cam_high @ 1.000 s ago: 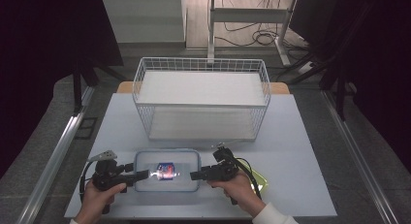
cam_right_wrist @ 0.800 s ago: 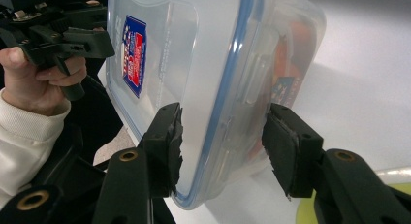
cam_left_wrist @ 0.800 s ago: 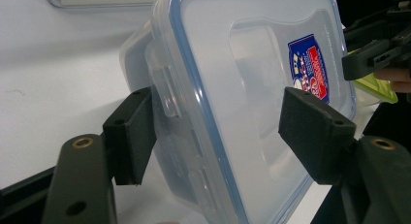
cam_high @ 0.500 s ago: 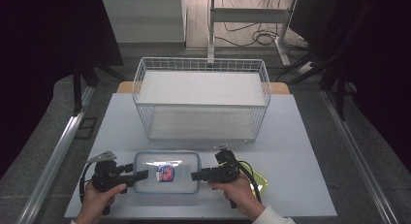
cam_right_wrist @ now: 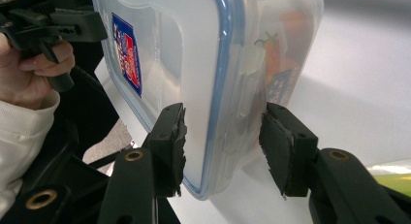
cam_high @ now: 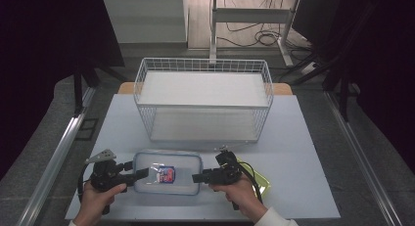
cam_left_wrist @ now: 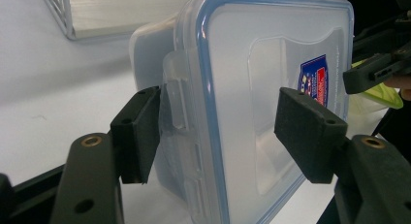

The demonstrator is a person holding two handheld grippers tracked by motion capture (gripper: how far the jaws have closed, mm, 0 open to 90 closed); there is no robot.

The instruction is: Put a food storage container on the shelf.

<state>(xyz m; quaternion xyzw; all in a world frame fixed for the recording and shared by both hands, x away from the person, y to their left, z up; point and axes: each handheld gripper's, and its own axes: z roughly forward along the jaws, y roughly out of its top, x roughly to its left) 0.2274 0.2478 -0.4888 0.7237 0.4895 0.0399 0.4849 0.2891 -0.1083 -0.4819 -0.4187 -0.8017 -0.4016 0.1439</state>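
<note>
A clear plastic container (cam_high: 166, 162) with a blue-rimmed lid and a red and blue sticker lies on the table near its front edge. My left gripper (cam_high: 142, 174) is at its left end. In the left gripper view, one pad (cam_left_wrist: 138, 132) touches the side clip. The other pad hangs over the container's lid (cam_left_wrist: 252, 88), apart from it, so the left gripper (cam_left_wrist: 218, 132) is open. My right gripper (cam_high: 195, 177) is at the right end. Its jaws have just been closing, and the right gripper (cam_right_wrist: 220, 146) now presses on the container (cam_right_wrist: 194, 64) at its lid edge and clip.
A white wire basket (cam_high: 203, 106) with a pale board inside stands behind the container at mid-table. A yellow-green thing (cam_high: 262, 182) lies beside my right hand. The grey table (cam_high: 303, 152) has bare surface at the right. Its front edge runs just under both hands.
</note>
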